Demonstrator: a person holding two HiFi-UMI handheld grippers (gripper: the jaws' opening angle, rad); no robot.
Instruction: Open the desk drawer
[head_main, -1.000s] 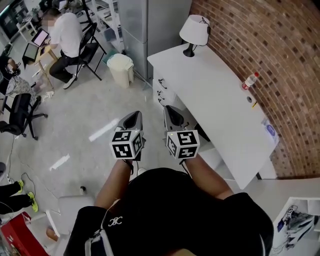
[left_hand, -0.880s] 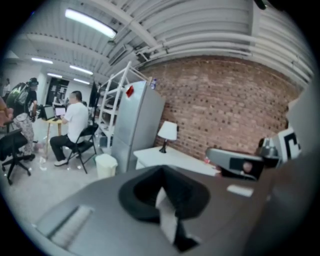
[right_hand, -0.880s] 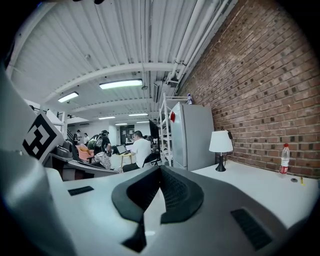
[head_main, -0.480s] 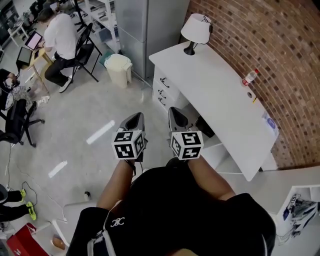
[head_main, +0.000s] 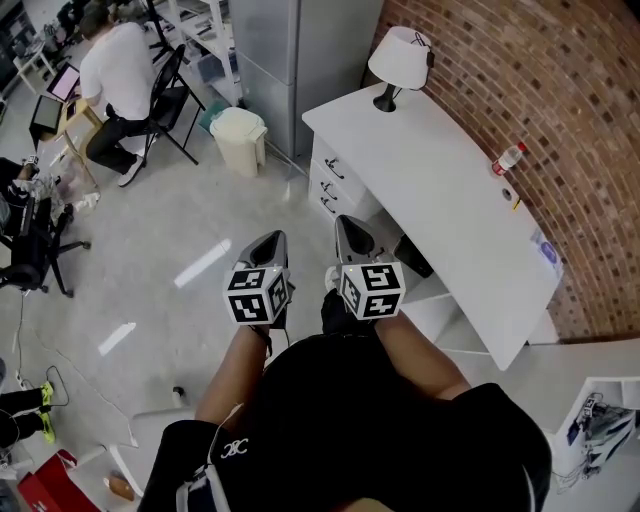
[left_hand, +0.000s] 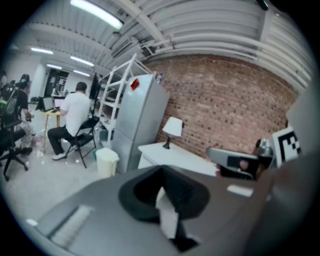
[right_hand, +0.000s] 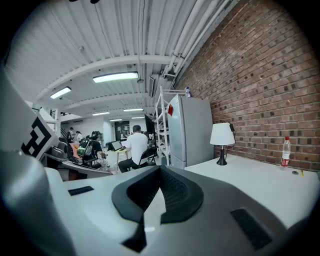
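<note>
The white desk (head_main: 440, 190) stands along the brick wall, with its stack of drawers (head_main: 328, 185) at the near left end, all shut, each with a dark handle. Both grippers hang in front of me over the floor, short of the drawers. My left gripper (head_main: 268, 242) is shut with nothing in it, and so is my right gripper (head_main: 348, 228), which is the closer one to the drawer fronts. In the left gripper view the shut left gripper (left_hand: 162, 172) points toward the desk (left_hand: 172, 156). The right gripper (right_hand: 160, 172) looks along the desktop (right_hand: 260, 185).
A white lamp (head_main: 398, 62) stands at the desk's far end, and a bottle (head_main: 508, 158) by the brick wall (head_main: 560, 100). A grey fridge (head_main: 290, 55) and a white bin (head_main: 240, 135) stand beyond the drawers. A person (head_main: 112, 75) sits at the far left near an office chair (head_main: 30, 245).
Both grippers and my view have drifted a little toward the desk. Both pairs of jaws stay shut.
</note>
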